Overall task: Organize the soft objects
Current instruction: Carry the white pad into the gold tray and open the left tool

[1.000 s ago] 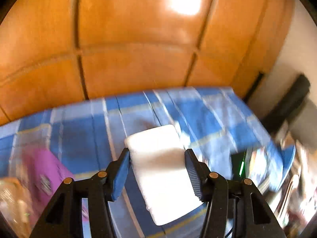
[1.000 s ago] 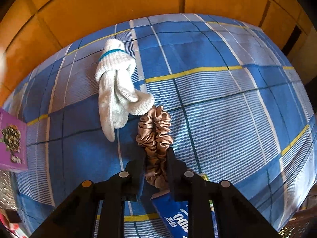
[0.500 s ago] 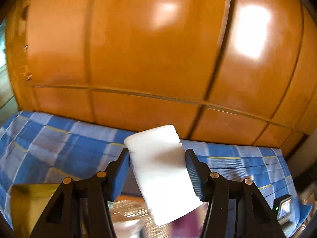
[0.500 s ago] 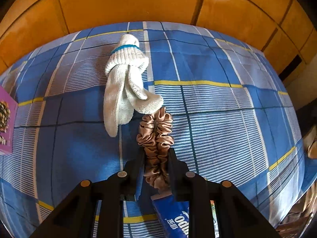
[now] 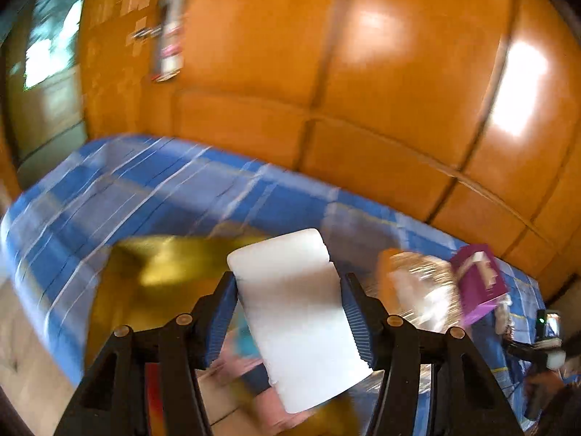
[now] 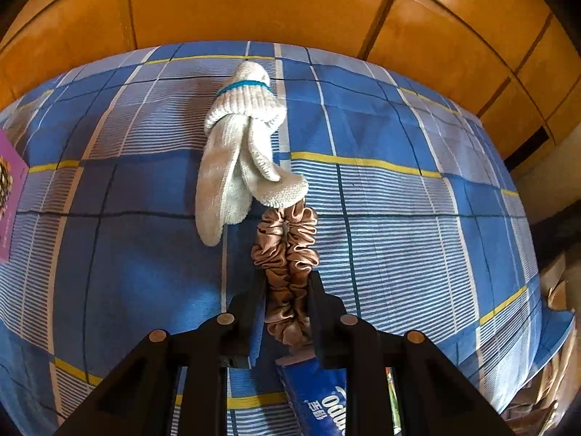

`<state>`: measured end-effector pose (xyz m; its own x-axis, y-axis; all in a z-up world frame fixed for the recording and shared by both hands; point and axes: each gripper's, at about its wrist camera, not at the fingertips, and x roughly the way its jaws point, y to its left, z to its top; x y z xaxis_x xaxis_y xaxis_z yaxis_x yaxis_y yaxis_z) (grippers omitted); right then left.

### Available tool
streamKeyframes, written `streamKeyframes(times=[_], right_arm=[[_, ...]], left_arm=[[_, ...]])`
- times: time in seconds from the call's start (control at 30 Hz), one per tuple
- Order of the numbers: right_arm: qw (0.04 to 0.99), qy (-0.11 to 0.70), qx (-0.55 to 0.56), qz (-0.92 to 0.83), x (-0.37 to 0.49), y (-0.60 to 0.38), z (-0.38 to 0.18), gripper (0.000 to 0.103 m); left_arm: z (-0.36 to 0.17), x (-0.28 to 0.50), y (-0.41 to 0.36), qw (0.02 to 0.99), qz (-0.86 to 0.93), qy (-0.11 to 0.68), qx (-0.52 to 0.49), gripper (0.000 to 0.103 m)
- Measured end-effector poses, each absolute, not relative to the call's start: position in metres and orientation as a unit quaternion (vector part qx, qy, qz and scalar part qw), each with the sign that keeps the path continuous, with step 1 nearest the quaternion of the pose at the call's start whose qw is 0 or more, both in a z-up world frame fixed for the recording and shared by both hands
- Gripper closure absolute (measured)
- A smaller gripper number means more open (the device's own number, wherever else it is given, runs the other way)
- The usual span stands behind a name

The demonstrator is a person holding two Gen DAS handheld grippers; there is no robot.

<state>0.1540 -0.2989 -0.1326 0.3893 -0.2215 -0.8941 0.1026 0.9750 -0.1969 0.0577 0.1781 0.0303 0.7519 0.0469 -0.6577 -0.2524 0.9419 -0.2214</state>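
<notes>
In the left wrist view the left gripper (image 5: 288, 307) is clenched on a white sponge block (image 5: 296, 312), its blue pads (image 5: 222, 318) pressed against the block's two long sides near the lower middle of the frame, with the block sticking out ahead of the fingers and tilted a little. Behind it lies a bed under a blue plaid sheet (image 5: 152, 185) and, above that, a wall of orange wooden panels (image 5: 363, 72); this view is smeared, so the gold patch (image 5: 170, 265) at left centre and the shiny heap at right centre cannot be told for sure, though a purple box (image 5: 479, 283) stands at the right. In the right wrist view the right gripper (image 6: 287, 303) is grasping a brown satin hair scrunchie (image 6: 287, 254), squeezed long and narrow between the nearly closed fingers in the lower middle of the frame. The scrunchie's far end touches a white knitted glove (image 6: 236, 152) with a teal band at its cuff, which lies on the plaid sheet in the upper middle. A blue packet with white lettering (image 6: 323, 396) shows at the bottom edge, under the gripper
</notes>
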Motion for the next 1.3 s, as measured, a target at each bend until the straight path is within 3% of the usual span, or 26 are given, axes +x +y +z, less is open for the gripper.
streamKeyframes(times=[0.2, 0.5, 0.6, 0.67, 0.73, 1.3], right_arm=[[0.832, 0.54, -0.077, -0.102, 0.153, -0.296, -0.134, 0.082], [0.833, 0.535, -0.09, -0.112, 0.152, -0.293, -0.135, 0.082], [0.833, 0.535, -0.09, -0.113, 0.151, -0.292, -0.135, 0.082], [0.833, 0.535, -0.089, -0.115, 0.151, -0.291, -0.135, 0.082], [0.832, 0.535, -0.089, -0.115, 0.151, -0.292, -0.135, 0.082], [0.832, 0.539, -0.072, -0.111, 0.152, -0.297, -0.134, 0.084]], left_arm=[[-0.011, 0.017, 0.261, 0.888, 0.162, 0.365, -0.229, 0.044], [-0.026, 0.041, 0.295, 0.881, 0.175, 0.37, -0.236, 0.04], [-0.029, 0.06, 0.294, 0.881, 0.164, 0.378, -0.23, 0.036], [-0.036, 0.074, 0.294, 0.878, 0.161, 0.392, -0.224, 0.017], [-0.039, 0.078, 0.292, 0.874, 0.175, 0.397, -0.217, 0.011], [-0.038, 0.008, 0.186, 0.913, 0.096, 0.379, -0.116, 0.011]])
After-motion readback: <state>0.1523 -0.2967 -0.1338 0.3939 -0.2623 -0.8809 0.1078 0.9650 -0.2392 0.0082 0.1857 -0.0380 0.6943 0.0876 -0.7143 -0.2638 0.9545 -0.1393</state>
